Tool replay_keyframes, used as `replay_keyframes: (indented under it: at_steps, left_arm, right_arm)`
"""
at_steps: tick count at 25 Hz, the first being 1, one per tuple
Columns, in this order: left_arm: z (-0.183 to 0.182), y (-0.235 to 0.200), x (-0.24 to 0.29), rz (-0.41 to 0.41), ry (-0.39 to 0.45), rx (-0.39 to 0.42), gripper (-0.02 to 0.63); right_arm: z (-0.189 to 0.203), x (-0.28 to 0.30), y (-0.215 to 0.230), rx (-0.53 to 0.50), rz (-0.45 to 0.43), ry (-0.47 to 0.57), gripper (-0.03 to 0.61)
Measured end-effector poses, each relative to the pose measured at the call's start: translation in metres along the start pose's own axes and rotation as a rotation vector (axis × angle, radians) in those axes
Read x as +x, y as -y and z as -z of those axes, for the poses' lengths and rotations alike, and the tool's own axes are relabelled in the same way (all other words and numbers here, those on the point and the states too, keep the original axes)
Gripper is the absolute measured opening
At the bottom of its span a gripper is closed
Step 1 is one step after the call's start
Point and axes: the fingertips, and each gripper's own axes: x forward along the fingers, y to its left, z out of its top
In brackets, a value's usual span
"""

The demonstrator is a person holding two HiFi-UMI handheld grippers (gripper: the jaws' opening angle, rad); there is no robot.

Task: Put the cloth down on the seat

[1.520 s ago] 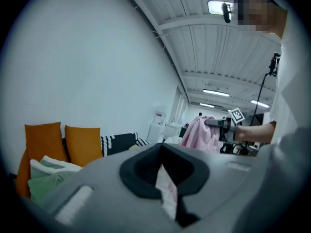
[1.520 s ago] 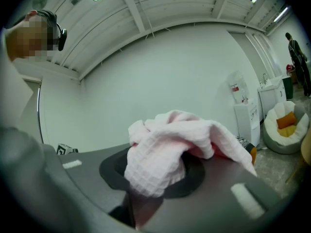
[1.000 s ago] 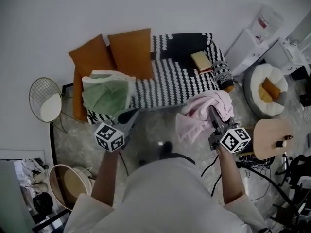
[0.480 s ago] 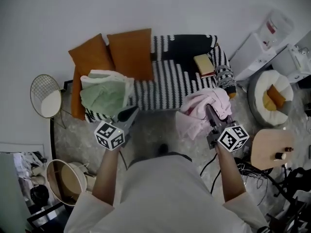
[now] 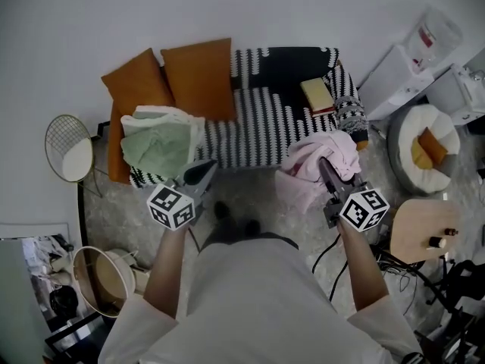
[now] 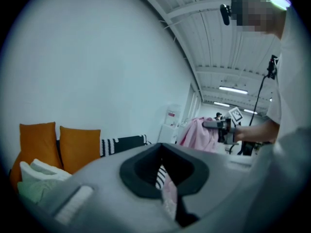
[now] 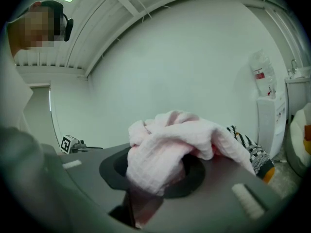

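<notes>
A pink cloth (image 5: 327, 152) hangs bunched from my right gripper (image 5: 325, 167), which is shut on it just in front of the right end of the black-and-white striped seat (image 5: 258, 131). In the right gripper view the pink cloth (image 7: 170, 140) drapes over the jaws and hides them. My left gripper (image 5: 199, 174) is held before the seat's left half, its jaws together with nothing in them. A green cloth (image 5: 158, 146) lies on the left of the seat. The left gripper view shows the pink cloth (image 6: 197, 132) off to the right.
Two orange cushions (image 5: 193, 78) lean at the seat's back left, and a tan book (image 5: 317, 95) lies at its right. A wire side table (image 5: 70, 158) and a basket (image 5: 106, 283) stand at left. A white pouf (image 5: 424, 146) and a wooden stool (image 5: 420, 218) stand at right.
Both grippers have come slightly nearer the seat, the pink cloth still held in the right one. The person's feet have stepped forward.
</notes>
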Motion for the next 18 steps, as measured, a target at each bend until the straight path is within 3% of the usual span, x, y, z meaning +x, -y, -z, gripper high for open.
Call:
replay_keyframes:
  at_steps: [7, 18]
  left_arm:
    - [0.008, -0.014, 0.017, 0.035, -0.025, -0.006, 0.000]
    - [-0.005, -0.082, 0.077, 0.117, -0.062, -0.016, 0.000]
  right_arm:
    - [0.004, 0.011, 0.009, -0.001, 0.024, -0.015, 0.118]
    - [-0.011, 0.077, 0.041, 0.026, 0.091, -0.035, 0.118]
